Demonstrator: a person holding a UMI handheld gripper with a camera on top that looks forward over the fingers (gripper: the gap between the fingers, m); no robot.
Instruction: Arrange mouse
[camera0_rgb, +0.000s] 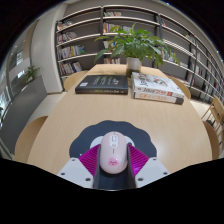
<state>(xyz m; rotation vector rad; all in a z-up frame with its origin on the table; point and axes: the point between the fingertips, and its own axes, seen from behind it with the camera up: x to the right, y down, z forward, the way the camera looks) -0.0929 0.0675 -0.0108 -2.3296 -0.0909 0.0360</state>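
A white mouse with pink marks on its back sits between my two fingers. My gripper is shut on it, with the pink pads pressing on both of its sides. Under and around the mouse lies a white oval mouse mat on the round wooden table. I cannot tell whether the mouse rests on the mat or hangs just above it.
Beyond the mat lie a black book and a white and orange book. A potted plant stands behind them. Bookshelves fill the background. A wooden chair stands at the table's right.
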